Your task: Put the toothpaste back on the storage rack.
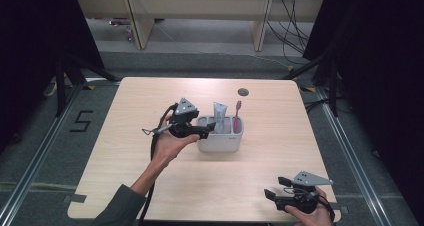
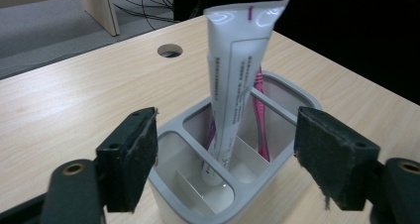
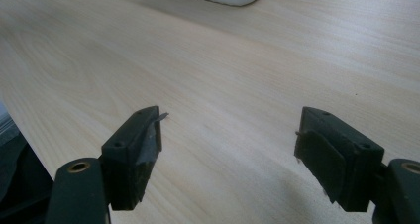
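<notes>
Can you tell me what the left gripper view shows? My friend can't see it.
A white toothpaste tube stands in a grey-rimmed holder, with a pink toothbrush behind it. The left gripper is open, its two black jaws on either side of the holder.

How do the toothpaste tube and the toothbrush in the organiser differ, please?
The toothpaste tube is white, broad and flat; the toothbrush is pink and thin. In the left gripper view the tube stands nearer, partly hiding the toothbrush behind it. Both stand roughly upright in the white organiser, ahead of the open left gripper.
</notes>
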A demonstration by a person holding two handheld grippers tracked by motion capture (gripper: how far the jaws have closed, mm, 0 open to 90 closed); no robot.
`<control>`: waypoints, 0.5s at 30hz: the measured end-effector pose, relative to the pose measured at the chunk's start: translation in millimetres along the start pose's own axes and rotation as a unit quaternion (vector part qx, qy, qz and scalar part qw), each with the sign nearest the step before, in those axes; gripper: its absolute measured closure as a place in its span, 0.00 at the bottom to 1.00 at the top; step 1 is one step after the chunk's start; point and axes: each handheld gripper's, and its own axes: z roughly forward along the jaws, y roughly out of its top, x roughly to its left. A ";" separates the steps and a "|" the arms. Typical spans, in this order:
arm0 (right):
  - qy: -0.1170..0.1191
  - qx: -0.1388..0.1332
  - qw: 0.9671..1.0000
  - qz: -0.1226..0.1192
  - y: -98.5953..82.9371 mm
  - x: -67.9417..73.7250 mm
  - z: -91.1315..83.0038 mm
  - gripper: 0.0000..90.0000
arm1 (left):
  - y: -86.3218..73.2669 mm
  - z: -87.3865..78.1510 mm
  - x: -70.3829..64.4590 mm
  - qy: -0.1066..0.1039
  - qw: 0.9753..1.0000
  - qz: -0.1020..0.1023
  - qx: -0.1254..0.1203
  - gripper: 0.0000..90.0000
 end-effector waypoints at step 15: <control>0.000 0.000 1.000 -0.006 0.4 0.6 0.8 0.29 | -18.0 -35.2 10.7 -0.007 1.000 -0.008 -0.013 0.18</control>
